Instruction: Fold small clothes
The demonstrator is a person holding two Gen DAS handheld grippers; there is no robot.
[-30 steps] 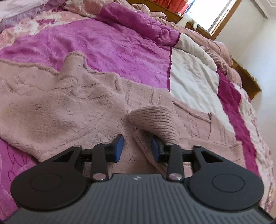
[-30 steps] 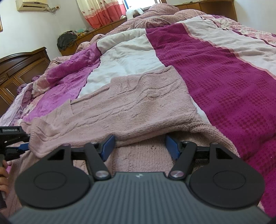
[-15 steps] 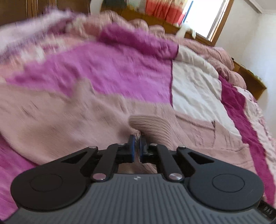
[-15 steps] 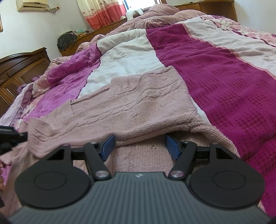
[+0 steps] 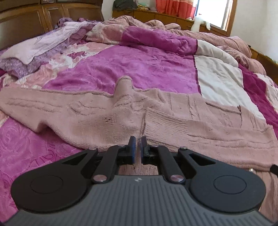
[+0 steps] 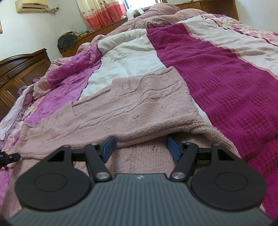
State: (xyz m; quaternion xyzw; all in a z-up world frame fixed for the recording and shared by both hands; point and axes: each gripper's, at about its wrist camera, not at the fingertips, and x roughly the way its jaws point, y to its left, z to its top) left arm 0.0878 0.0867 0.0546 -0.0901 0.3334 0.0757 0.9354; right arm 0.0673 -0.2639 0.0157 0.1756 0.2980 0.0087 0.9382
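Note:
A dusty pink knit sweater point(image 5: 107, 114) lies spread across the bed, one sleeve running off to the left. In the left wrist view my left gripper point(image 5: 138, 145) is shut, and a pinch of the sweater's ribbed cuff point(image 5: 166, 121) runs down between its blue pads. Seen from the right wrist, the sweater point(image 6: 139, 107) has its near part doubled over a lower layer. My right gripper point(image 6: 141, 146) stands open just above that lower layer. Its blue pads point(image 6: 109, 146) sit at the folded edge and grip nothing. The left gripper's tip point(image 6: 8, 157) shows at the far left.
The bed carries a patchwork quilt point(image 5: 142, 66) in magenta, white and pink, with rumpled bedding point(image 5: 52, 40) at its far side. A wooden headboard point(image 5: 27, 19) and cabinets point(image 6: 19, 69) stand behind. A window point(image 5: 213, 12) with red curtains is at the back.
The left gripper's jaws have shut on the rolled cuff and moved with it, and the cuff now lies stretched flatter. The right gripper has not moved.

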